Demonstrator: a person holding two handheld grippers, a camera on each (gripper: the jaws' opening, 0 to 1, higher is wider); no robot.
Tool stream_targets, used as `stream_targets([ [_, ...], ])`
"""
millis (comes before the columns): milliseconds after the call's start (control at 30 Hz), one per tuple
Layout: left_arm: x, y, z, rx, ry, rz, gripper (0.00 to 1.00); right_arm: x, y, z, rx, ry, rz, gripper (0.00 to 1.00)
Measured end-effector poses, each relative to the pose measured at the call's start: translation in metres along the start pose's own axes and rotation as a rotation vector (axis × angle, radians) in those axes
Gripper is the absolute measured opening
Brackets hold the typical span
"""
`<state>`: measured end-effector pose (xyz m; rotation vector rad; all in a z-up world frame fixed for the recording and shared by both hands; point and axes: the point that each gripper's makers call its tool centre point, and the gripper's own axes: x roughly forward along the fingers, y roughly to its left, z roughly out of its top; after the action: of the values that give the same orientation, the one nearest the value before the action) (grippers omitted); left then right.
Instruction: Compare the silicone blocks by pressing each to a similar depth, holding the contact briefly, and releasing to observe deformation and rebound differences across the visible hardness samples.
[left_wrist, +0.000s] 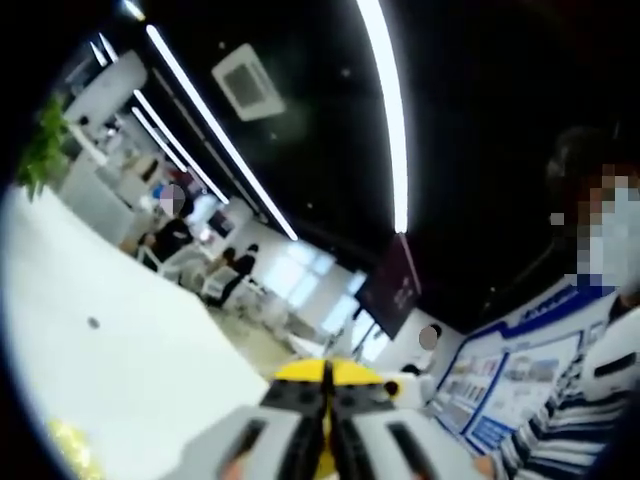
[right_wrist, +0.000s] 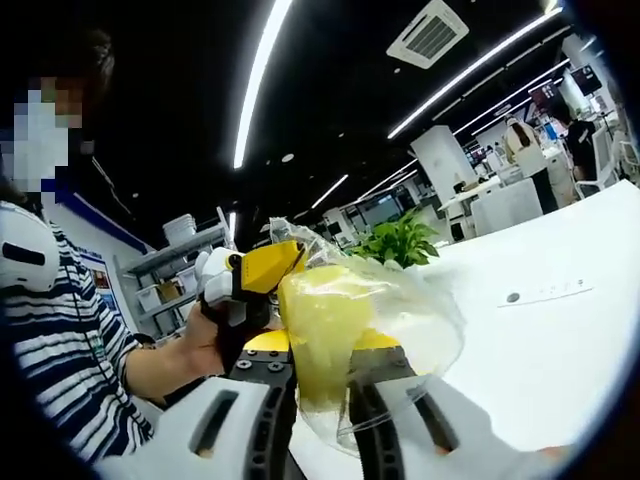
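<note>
My right gripper (right_wrist: 322, 350) is shut on a pale yellow silicone block (right_wrist: 325, 320) wrapped in a clear plastic bag (right_wrist: 420, 320), held up above the white table (right_wrist: 560, 340). The block bulges above the jaws. A hand holds the left gripper (right_wrist: 252, 272) just left of the block. Its yellow tips lie close to the bag's crumpled top edge, and I cannot tell whether they touch. In the left gripper view the left gripper (left_wrist: 326, 375) is raised and tilted, its yellow-tipped jaws pressed together with nothing between them.
The white table (left_wrist: 120, 340) runs along the left, with a blurred yellowish thing (left_wrist: 65, 445) at its near edge. A person in a striped shirt (right_wrist: 60, 350) stands close by. A green plant (right_wrist: 400, 240) stands behind the block.
</note>
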<state>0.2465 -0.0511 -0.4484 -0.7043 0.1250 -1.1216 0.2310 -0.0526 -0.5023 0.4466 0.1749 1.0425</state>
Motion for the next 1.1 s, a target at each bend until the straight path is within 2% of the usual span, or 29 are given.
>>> stream_targets([
  [167,0.001,-0.003,0.002,-0.001,-0.003,-0.011,0.0,-0.001,0.0,0.003,-0.028,-0.026,-0.002,0.21],
  [233,0.002,-0.005,0.002,0.001,-0.003,-0.015,0.0,-0.001,0.0,0.008,-0.033,-0.055,-0.002,0.26],
  [333,0.003,-0.007,0.001,0.008,0.001,-0.022,0.0,-0.001,-0.001,0.007,-0.037,-0.049,-0.007,0.31],
  [600,0.004,-0.007,-0.001,0.012,0.008,-0.021,0.0,-0.001,-0.003,0.004,-0.022,-0.041,-0.005,0.34],
  [767,0.004,-0.006,-0.004,0.009,0.013,-0.021,0.0,-0.001,-0.008,0.002,-0.04,-0.039,-0.032,0.39],
  [933,0.003,-0.003,-0.004,0.009,0.012,-0.011,0.0,-0.004,-0.017,0.005,-0.046,-0.069,-0.073,0.51],
  [1100,0.002,0.002,-0.003,0.011,0.01,0.004,0.0,-0.012,-0.028,-0.002,-0.091,-0.031,-0.127,0.51],
])
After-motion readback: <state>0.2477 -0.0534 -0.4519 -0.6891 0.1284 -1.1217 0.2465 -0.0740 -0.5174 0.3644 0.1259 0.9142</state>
